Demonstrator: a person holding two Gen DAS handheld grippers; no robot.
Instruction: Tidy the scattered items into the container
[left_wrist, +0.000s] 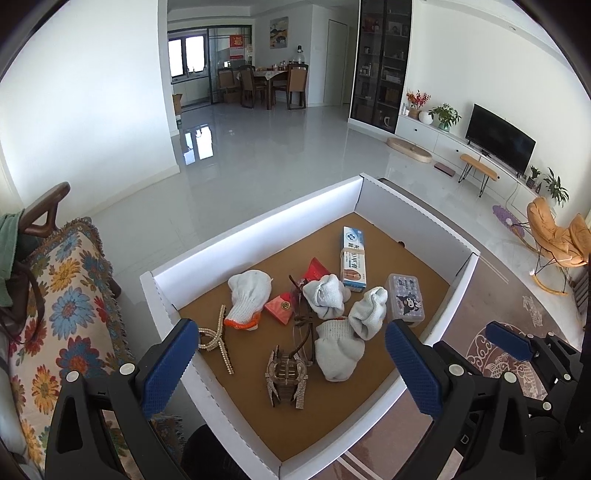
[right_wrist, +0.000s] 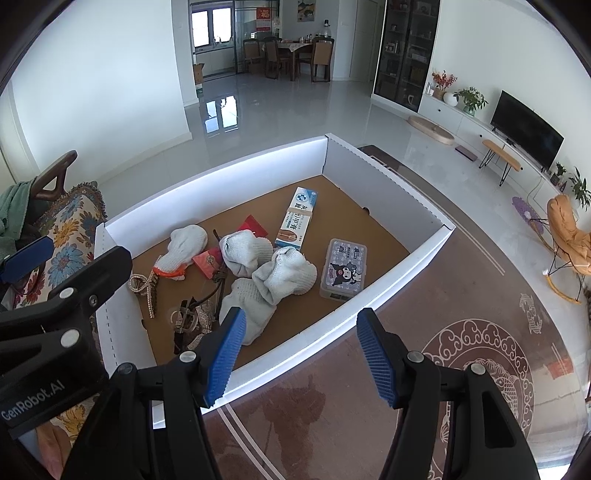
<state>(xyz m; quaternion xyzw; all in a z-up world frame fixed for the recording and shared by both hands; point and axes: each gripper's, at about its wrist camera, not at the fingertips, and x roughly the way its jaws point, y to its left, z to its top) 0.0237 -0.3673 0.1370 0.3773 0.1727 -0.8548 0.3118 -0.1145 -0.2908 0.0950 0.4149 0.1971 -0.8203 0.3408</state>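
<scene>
The box (left_wrist: 255, 236) sits on the rug (right_wrist: 461, 362) beside the sofa (left_wrist: 70, 280), and the gloves (left_wrist: 327, 295), hair clips (left_wrist: 286, 373), glasses (left_wrist: 304, 325), tube carton (left_wrist: 352, 256) and small case (right_wrist: 343, 267) all lie loose on its brown floor, so the tidying looks about finished. The left gripper (left_wrist: 291, 363) hangs above the box's near end and the right gripper (right_wrist: 301, 356) above its rug-side wall. Both have jaws spread wide and hold nothing, probably because nothing is left to carry.
</scene>
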